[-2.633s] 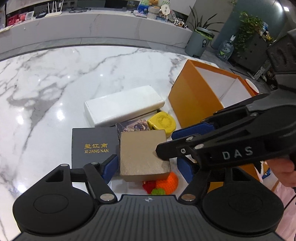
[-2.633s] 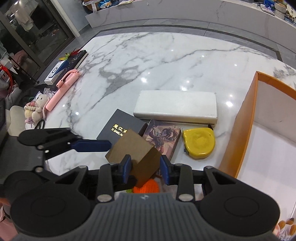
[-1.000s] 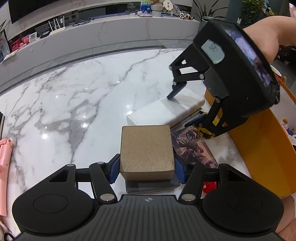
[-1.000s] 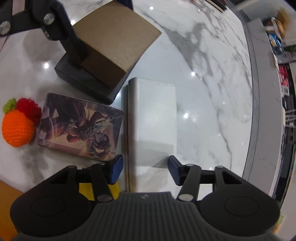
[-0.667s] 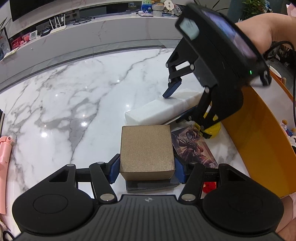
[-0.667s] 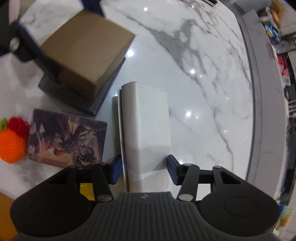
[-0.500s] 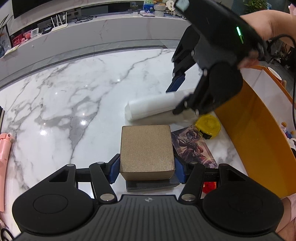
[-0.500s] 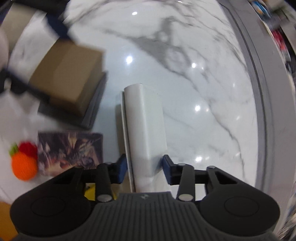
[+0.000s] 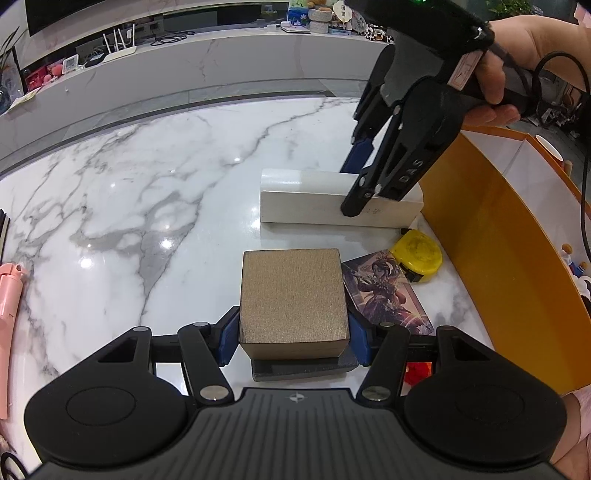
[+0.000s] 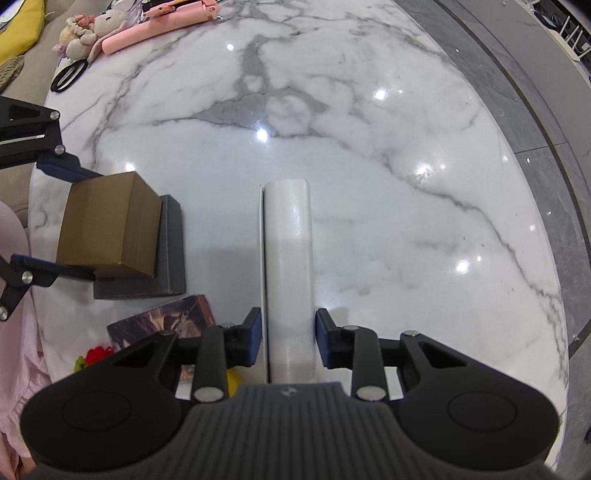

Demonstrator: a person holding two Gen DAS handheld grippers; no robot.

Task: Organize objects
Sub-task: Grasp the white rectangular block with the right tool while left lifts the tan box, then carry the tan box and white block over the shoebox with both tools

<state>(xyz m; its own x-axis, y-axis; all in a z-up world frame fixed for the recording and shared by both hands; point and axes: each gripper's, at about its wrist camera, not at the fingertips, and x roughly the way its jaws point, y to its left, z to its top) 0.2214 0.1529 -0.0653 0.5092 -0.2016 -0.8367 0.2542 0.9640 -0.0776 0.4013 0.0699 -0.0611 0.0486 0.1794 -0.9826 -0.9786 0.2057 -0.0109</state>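
My left gripper (image 9: 294, 341) is shut on a brown cardboard box (image 9: 293, 299), which sits on top of a flat dark grey box (image 9: 303, 367). In the right wrist view the same brown box (image 10: 107, 225) rests on the dark grey box (image 10: 171, 251). My right gripper (image 10: 288, 341) points down, and its jaws are closing on a long white box (image 10: 288, 258) turned up on its narrow side; both pads touch it. In the left wrist view the white box (image 9: 314, 203) stands on edge just off the marble, near the orange container, in the right gripper (image 9: 352, 184).
An open orange container (image 9: 498, 258) stands at the right. A yellow tape measure (image 9: 417, 254), an illustrated card box (image 9: 384, 291) and a crochet fruit (image 10: 96, 354) lie beside it. A pink stick (image 10: 162, 22), scissors (image 10: 68, 75) and a plush toy (image 10: 88, 33) lie at the table's far edge.
The right gripper closed on the white box, rolled it from flat onto its edge and raised it. The left gripper stayed still with the brown box.
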